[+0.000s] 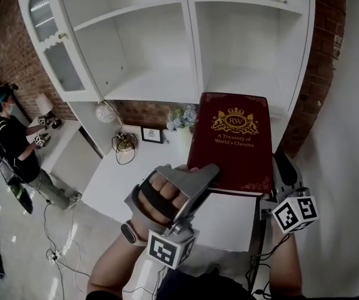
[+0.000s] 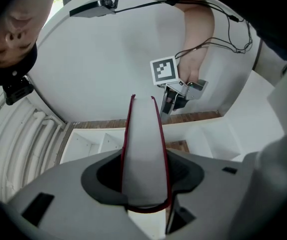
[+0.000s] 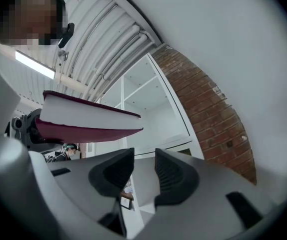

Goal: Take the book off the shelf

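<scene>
A dark red hardback book [image 1: 232,142] with a gold crest on its cover hangs in front of the white shelf unit [image 1: 167,42], cover up and tilted. My left gripper [image 1: 201,174] is shut on the book's lower left edge. In the left gripper view the book's page edge [image 2: 143,154] runs between the two pads, which press on its covers. My right gripper [image 1: 284,170] sits by the book's lower right corner. In the right gripper view its jaws [image 3: 144,169] stand apart with nothing between them, and the book [image 3: 83,119] floats up and to the left of them.
Below the shelves, a white counter [image 1: 104,186] carries a small picture frame [image 1: 151,134], flowers [image 1: 182,117], a round lamp [image 1: 107,112] and cables [image 1: 124,144]. A cabinet door [image 1: 48,36] stands open at left. Brick wall [image 1: 320,74] flanks the unit. A person [image 1: 17,149] stands far left.
</scene>
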The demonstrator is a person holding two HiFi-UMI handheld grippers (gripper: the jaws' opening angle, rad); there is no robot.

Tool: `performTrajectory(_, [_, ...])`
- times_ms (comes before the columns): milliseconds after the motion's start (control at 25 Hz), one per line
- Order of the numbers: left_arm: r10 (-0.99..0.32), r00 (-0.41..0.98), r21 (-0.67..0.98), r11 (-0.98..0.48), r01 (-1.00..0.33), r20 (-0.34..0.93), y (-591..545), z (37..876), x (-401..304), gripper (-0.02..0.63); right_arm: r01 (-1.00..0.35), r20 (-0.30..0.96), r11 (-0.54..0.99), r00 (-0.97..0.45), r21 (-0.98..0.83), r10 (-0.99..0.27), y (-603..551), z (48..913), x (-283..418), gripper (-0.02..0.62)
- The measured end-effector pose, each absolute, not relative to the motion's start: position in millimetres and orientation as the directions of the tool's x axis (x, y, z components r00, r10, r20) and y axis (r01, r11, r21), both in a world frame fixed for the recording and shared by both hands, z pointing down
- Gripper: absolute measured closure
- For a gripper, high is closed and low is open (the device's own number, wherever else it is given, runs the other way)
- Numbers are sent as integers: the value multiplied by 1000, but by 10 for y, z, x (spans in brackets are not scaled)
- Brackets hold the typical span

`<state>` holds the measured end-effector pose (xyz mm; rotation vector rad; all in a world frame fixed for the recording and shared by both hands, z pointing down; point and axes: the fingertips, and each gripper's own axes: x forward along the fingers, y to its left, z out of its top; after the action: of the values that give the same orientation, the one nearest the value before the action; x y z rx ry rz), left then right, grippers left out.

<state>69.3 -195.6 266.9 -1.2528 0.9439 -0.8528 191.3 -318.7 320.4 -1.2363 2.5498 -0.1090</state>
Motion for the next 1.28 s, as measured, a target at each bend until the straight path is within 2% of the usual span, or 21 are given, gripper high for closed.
performTrajectory(640, [-946, 278, -984, 178, 17, -166, -1664, 3217, -551, 390, -732, -184, 654, -628, -192, -756, -3146, 3344, 948, 489])
performTrajectory(1280, [-941, 298, -985, 172, 13, -161, -1908, 4157, -1792, 390, -787, -108, 589, -579, -187, -808, -3249, 3611, 194, 503])
